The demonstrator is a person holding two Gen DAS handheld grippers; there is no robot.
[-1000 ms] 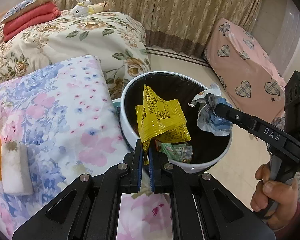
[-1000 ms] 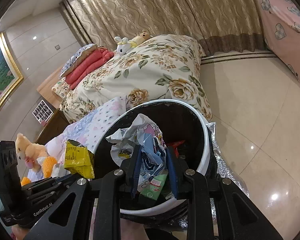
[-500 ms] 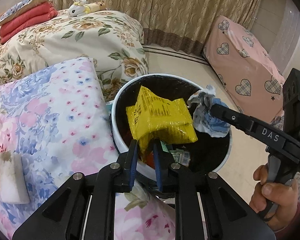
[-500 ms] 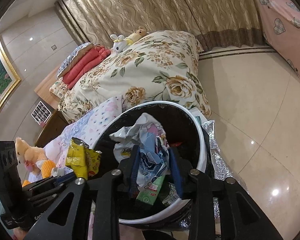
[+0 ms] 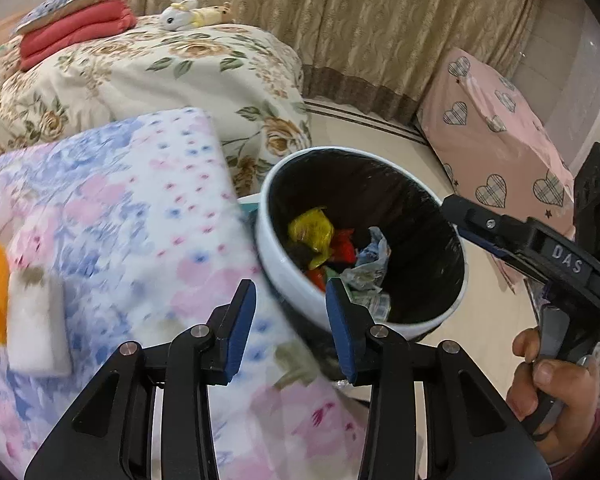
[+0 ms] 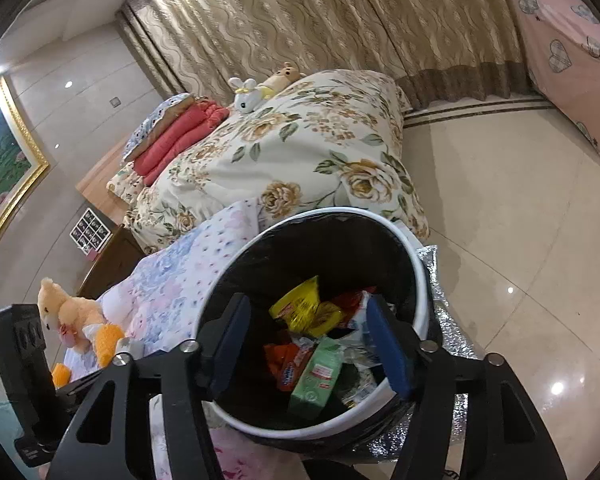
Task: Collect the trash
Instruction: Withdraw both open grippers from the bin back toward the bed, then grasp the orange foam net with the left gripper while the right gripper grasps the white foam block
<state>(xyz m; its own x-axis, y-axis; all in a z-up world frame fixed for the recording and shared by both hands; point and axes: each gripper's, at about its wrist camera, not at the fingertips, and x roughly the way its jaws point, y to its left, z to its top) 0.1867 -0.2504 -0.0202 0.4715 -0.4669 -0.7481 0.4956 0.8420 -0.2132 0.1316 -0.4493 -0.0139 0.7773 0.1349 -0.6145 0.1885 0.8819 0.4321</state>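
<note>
A white trash bin [image 5: 288, 276] with a black liner stands beside the bed; it also shows in the right wrist view [image 6: 418, 280]. Inside lie a yellow snack wrapper [image 5: 310, 232], a crumpled blue-white wrapper [image 5: 370, 264], red wrappers and a green packet [image 6: 318, 376]. The yellow wrapper [image 6: 300, 312] also shows in the right wrist view. My left gripper [image 5: 292, 320] is open and empty, at the bin's near rim over the bedspread. My right gripper [image 6: 308, 344] is open and empty, above the bin's mouth; it enters the left wrist view [image 5: 484, 224] from the right.
A floral pastel bedspread [image 5: 120, 208] lies left of the bin, with a white sponge [image 5: 36, 324] and an orange thing on it. A flowered duvet [image 6: 300, 152] is behind. A pink heart-print cushion [image 5: 496, 136] leans at the right. Tiled floor [image 6: 520, 220] lies right of the bin.
Both grippers opened. The yellow wrapper dropped from the left gripper and the blue-white wrapper from the right gripper; both now lie in the bin. The left gripper shifted left.
</note>
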